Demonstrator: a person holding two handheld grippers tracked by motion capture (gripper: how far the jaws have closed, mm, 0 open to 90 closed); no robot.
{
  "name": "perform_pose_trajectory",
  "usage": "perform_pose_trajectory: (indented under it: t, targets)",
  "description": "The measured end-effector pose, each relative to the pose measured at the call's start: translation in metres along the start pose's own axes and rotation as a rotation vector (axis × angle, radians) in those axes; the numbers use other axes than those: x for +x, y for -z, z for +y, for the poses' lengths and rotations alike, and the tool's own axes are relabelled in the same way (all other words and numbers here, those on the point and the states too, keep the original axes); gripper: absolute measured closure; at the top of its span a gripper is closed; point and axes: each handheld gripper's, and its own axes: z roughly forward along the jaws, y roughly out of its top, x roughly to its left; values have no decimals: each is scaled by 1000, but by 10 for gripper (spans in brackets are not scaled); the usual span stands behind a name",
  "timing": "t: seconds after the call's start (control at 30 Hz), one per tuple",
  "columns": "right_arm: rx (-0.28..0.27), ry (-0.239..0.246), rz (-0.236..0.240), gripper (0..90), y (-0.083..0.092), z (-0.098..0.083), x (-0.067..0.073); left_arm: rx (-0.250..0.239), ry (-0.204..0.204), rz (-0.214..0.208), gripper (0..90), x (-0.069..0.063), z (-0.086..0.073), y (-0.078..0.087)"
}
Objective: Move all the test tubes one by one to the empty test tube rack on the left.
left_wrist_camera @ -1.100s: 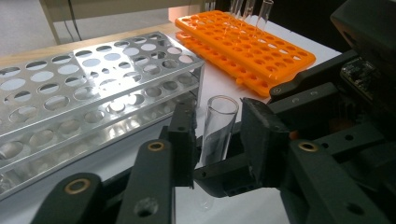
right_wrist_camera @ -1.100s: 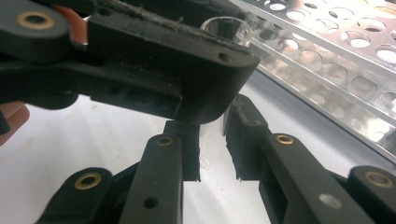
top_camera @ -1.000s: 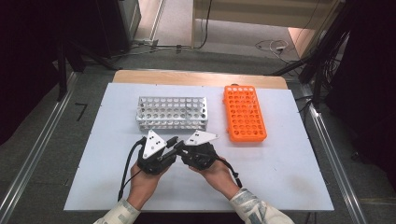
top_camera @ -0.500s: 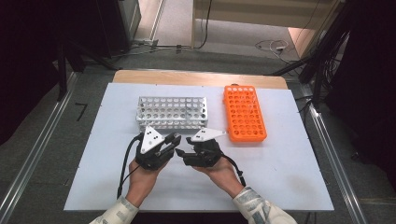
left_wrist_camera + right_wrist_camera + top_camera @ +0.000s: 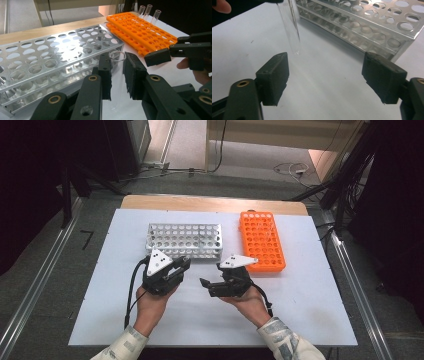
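A clear glass test tube [image 5: 117, 75] stands between the pads of the left gripper [image 5: 117, 75], which is clamped on it; its open rim rises just above the jaws. The right gripper [image 5: 324, 77] is just beside it, its jaws having just been opening, wide apart with nothing between them. Just beyond the left gripper lies a metal rack [image 5: 57, 57]; beyond the right one an orange rack [image 5: 261, 240] holds three tubes [image 5: 148, 12]. No writing can be read.
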Motion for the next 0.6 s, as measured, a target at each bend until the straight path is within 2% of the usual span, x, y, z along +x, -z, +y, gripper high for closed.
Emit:
perform_pose_trajectory:
  t: [0.27,0.43,0.6]
  targets:
    - [-5,-8,-9,194,5,-1,-5,-7,0,18,760,6,10,2]
    - [-11,-14,-13,196,7,-1,-6,-15,19,35,760,15,18,4]
    - [-16,-18,-15,197,8,-1,-8,-20,18,58,760,23,24,4]
